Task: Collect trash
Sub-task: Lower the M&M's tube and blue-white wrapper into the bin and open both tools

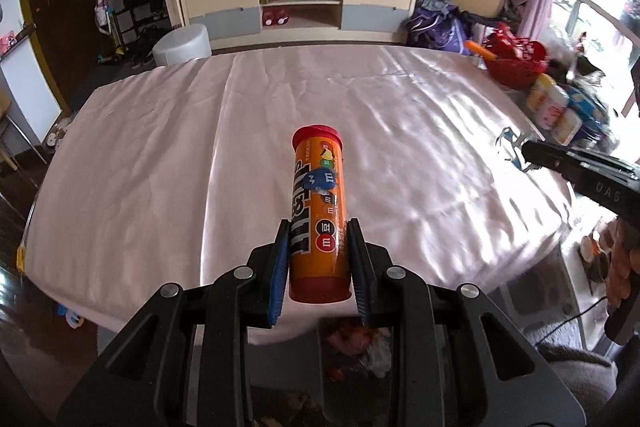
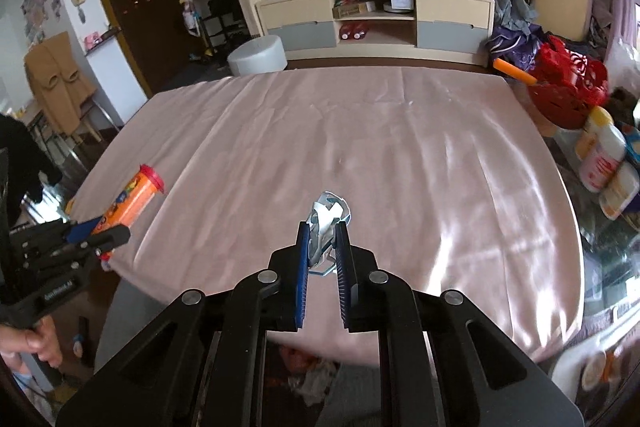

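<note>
Nearest, left gripper (image 1: 320,227) jaws clamped on orange candy tube (image 1: 318,215), red cap pointing away past jaw tips. Right gripper (image 2: 323,227) jaws pinch crumpled white wrapper (image 2: 326,217) between tips. Beyond both, pink-sheeted desk (image 2: 400,147).

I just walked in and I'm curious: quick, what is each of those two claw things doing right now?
Left gripper: closed on the orange candy tube.
Right gripper: closed on a crumpled wrapper.

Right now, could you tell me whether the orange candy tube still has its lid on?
Lid on: the orange candy tube shows a red cap at its far end, gripped by the left gripper.
</note>
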`<state>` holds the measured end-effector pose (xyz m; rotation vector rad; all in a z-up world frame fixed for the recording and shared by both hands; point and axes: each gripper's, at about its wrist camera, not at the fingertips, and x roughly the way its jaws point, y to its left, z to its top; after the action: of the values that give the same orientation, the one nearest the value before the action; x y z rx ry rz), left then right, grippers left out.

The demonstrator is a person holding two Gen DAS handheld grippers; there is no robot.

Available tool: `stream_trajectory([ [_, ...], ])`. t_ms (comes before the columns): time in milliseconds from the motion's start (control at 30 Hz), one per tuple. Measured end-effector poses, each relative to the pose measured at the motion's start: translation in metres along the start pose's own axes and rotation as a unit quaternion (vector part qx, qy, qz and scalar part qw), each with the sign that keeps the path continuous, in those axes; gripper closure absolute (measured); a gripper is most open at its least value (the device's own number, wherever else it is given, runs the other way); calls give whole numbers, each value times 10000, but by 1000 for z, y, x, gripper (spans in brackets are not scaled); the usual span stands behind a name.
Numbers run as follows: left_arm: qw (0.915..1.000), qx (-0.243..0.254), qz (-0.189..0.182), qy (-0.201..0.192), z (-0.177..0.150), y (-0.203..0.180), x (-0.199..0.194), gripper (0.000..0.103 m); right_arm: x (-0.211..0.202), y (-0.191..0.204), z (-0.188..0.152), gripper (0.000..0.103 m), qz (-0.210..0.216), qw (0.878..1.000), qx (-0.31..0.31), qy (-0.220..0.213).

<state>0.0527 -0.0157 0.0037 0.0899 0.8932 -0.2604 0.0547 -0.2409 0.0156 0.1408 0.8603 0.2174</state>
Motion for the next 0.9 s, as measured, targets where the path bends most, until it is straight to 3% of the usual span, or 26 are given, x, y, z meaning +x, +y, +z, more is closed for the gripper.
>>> stream_trajectory([
  [233, 9991, 77, -396, -90, -63, -24, -36, 77, -31, 19, -70, 89, -34, 9997, -259, -20],
  [467, 9955, -137, -804, 475, -131, -42, -15, 77, -14, 30, -125, 89, 332, 9988, 125, 327],
  [900, 9901, -212, -796, 1140, -177, -44, 35, 77, 32, 30, -176, 89, 356, 9937, 503, 938],
])
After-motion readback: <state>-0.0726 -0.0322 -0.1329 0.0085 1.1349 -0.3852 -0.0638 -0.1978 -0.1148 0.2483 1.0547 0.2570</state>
